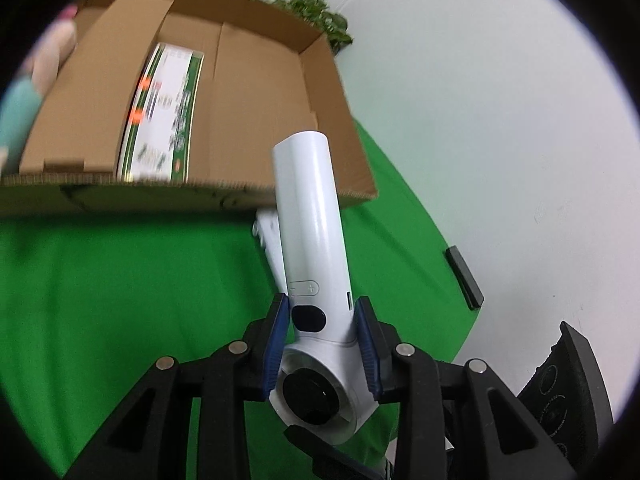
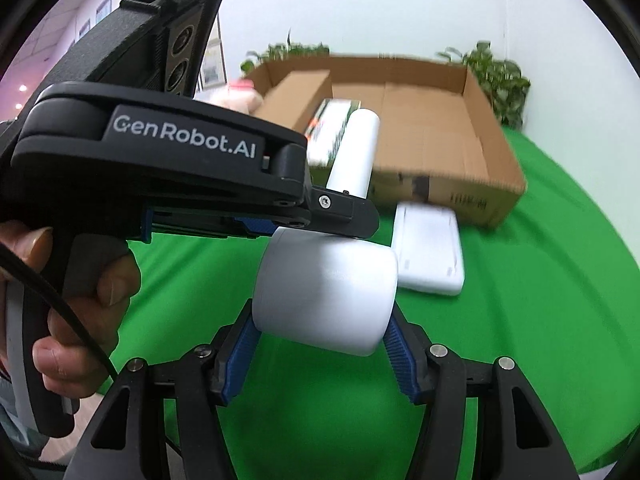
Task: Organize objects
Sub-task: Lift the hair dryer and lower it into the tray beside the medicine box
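Note:
My left gripper (image 1: 322,344) is shut on a white handheld device (image 1: 312,220) with a long handle and a round head, held above the green cloth and pointing at the cardboard box (image 1: 248,120). In the right wrist view my right gripper (image 2: 320,344) has its blue pads at the two sides of the device's round white head (image 2: 326,292), while the left gripper (image 2: 336,216) holds the same device from above. A green and white carton (image 1: 160,116) lies inside the box. A flat white case (image 2: 430,252) lies on the cloth before the box.
The green cloth (image 1: 120,280) covers a round white table (image 1: 520,120). A small black bar (image 1: 464,278) lies on the table at the cloth's edge. Potted plants (image 2: 496,76) stand behind the box. A pink and teal thing (image 1: 36,80) sits left of the box.

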The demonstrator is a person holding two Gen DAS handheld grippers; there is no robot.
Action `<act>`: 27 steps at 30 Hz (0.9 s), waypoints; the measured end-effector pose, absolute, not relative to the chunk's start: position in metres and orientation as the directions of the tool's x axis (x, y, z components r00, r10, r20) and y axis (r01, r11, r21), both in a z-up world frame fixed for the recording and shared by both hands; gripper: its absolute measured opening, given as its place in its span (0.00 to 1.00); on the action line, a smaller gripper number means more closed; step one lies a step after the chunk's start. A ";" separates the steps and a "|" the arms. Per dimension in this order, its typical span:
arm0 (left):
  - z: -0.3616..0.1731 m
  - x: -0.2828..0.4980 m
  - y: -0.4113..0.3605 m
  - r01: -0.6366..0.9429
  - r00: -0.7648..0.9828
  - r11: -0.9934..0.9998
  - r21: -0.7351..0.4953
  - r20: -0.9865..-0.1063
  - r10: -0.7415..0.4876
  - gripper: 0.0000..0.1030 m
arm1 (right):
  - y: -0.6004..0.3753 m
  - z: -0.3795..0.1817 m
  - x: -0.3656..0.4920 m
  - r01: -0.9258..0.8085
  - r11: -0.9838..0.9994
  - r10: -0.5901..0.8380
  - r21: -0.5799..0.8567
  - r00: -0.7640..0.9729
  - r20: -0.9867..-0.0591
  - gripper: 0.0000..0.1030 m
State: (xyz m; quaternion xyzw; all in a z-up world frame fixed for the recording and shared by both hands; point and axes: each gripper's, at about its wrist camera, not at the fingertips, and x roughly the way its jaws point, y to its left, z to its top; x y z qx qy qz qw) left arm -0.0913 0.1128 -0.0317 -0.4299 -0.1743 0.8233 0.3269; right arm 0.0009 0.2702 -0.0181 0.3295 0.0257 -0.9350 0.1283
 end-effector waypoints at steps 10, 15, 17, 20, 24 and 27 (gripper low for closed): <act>0.028 -0.132 0.128 -0.490 -0.478 -0.722 -0.489 -0.542 0.692 0.31 | 0.286 0.025 -0.040 0.234 -0.972 -0.215 0.029 -0.830 -0.514 0.55; 0.054 -0.156 0.141 -0.539 -0.477 -0.707 -0.458 -0.525 0.705 0.31 | 0.299 0.045 -0.068 0.207 -0.978 -0.197 0.032 -0.855 -0.480 0.55; 0.063 -0.157 0.148 -0.550 -0.481 -0.706 -0.446 -0.522 0.705 0.31 | 0.303 0.052 -0.079 0.204 -0.978 -0.196 0.034 -0.862 -0.468 0.55; 0.075 -0.172 0.153 -0.564 -0.486 -0.706 -0.429 -0.518 0.704 0.31 | 0.308 0.063 -0.096 0.198 -0.979 -0.194 0.038 -0.869 -0.455 0.55; 0.080 -0.195 0.156 -0.560 -0.491 -0.715 -0.419 -0.527 0.694 0.31 | 0.311 0.067 -0.120 0.203 -0.978 -0.204 0.053 -0.863 -0.462 0.55; 0.077 -0.209 0.153 -0.545 -0.493 -0.726 -0.420 -0.540 0.682 0.31 | 0.309 0.068 -0.136 0.215 -0.974 -0.222 0.071 -0.846 -0.484 0.55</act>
